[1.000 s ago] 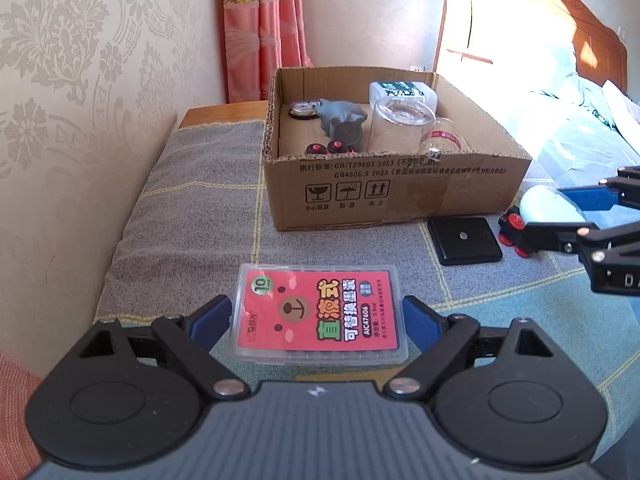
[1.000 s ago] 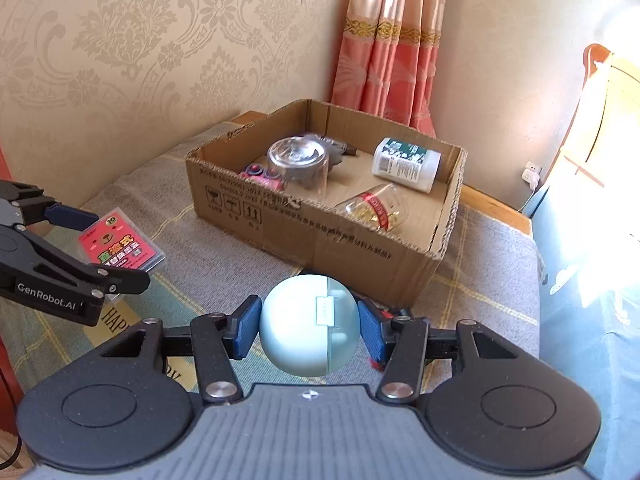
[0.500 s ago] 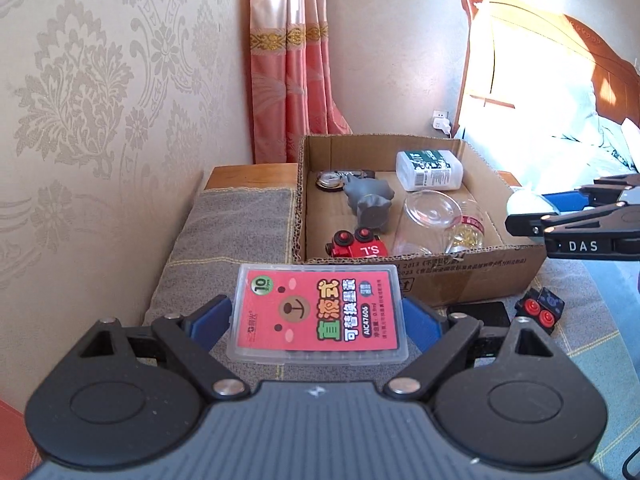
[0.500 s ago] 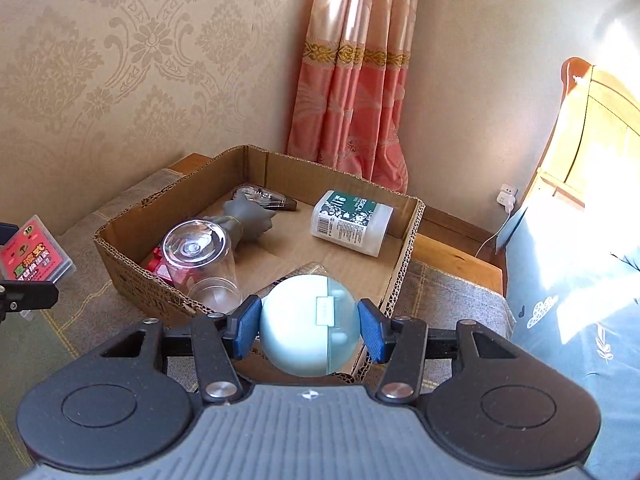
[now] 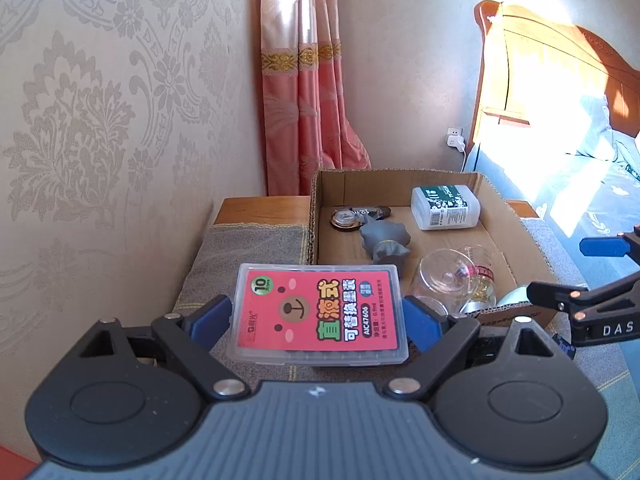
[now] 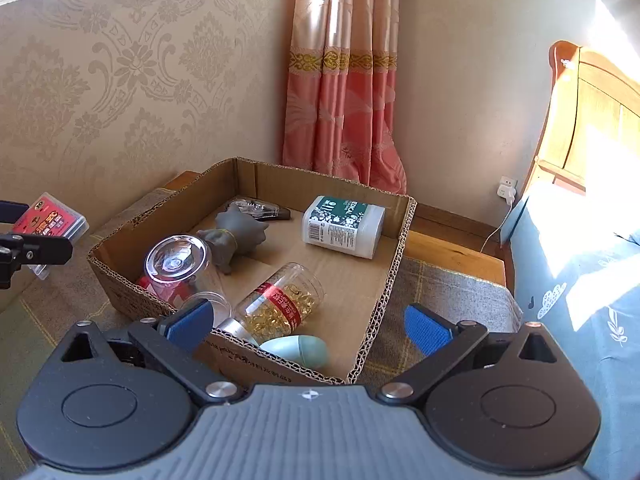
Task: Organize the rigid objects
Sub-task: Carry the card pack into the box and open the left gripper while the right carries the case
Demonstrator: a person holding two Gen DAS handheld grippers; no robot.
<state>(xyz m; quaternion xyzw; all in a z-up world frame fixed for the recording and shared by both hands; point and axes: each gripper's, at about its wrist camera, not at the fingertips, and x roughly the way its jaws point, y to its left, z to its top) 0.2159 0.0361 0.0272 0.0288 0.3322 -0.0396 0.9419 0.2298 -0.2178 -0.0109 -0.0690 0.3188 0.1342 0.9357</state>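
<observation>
Brown corrugated cardboard makes up the shallow open box (image 6: 394,264) that takes the rigid things, and it sits on a grey woven cloth (image 5: 248,248) over the tabletop. Our right tool (image 6: 310,326) hangs above the near wall of that box with its blue pads spread wide and nothing between them; directly under it, the pale green egg-shaped plastic case (image 6: 296,350) lies on the box floor against the near wall, beside the clear jar of yellow capsules (image 6: 280,300). Our left tool (image 5: 318,316) is clamped on the flat clear plastic case with the pink bear label (image 5: 320,312), gripped by its two short ends and held level, near the box's left front corner and apparently not over the opening.

Inside, we also see an upturned clear glass tumbler (image 6: 178,260), a grey rubbery figure (image 6: 230,236), a white bottle with a green label (image 6: 344,226) and a correction-tape dispenser (image 6: 260,208).

We judge the risks as follows. The free floor is mostly at the centre and right, so dropping the flat case near the left could land it on the tumbler or jar and knock them. The grip is only on thin edges, so a tilt may let it slip. The two tools are close; crossing paths could bump them.
</observation>
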